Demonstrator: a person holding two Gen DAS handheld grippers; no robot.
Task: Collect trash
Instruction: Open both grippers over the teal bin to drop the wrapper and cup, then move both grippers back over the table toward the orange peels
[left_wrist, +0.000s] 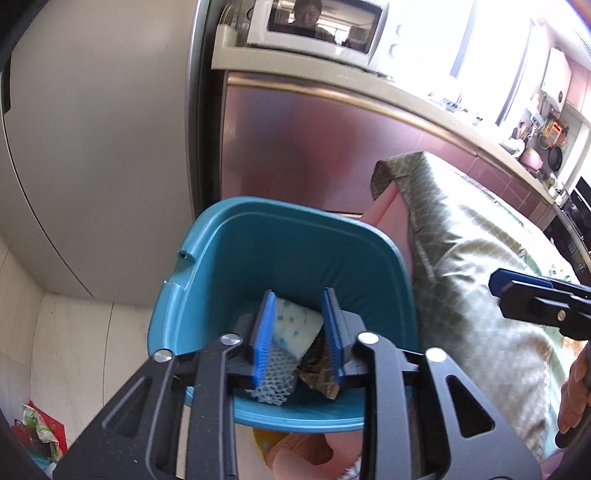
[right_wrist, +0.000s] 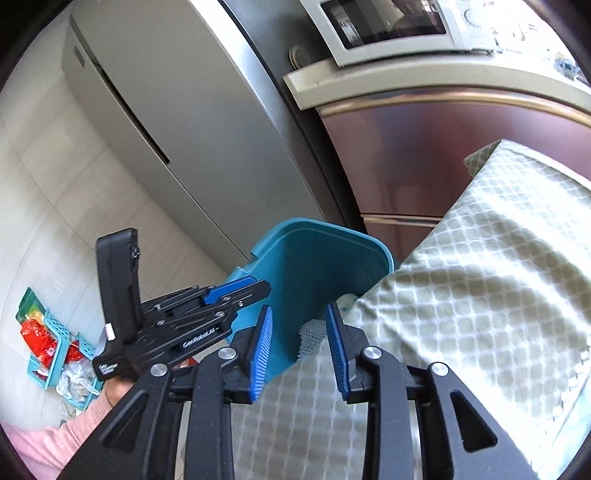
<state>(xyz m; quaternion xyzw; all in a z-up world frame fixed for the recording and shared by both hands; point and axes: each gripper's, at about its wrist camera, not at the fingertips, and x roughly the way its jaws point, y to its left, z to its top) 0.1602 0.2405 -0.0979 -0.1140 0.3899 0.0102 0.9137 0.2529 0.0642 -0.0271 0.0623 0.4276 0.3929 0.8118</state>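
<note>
A teal plastic bin (left_wrist: 229, 258) stands on the floor beside the table; it also shows in the right wrist view (right_wrist: 314, 266). Inside lie a white tissue pack with blue dots (left_wrist: 295, 325), a white foam net (left_wrist: 275, 373) and a dark wrapper (left_wrist: 317, 373). My left gripper (left_wrist: 299, 332) hangs open over the bin mouth, with nothing between its blue pads. My right gripper (right_wrist: 299, 347) is open and empty above the table edge, next to the bin. It also shows at the right of the left wrist view (left_wrist: 517, 291).
A table with a green patterned cloth (right_wrist: 480, 277) sits right of the bin. A grey fridge (left_wrist: 92, 147) and maroon cabinets (left_wrist: 314, 147) with a microwave (left_wrist: 317, 26) stand behind. Teal baskets with packets (right_wrist: 48, 347) lie on the floor at left.
</note>
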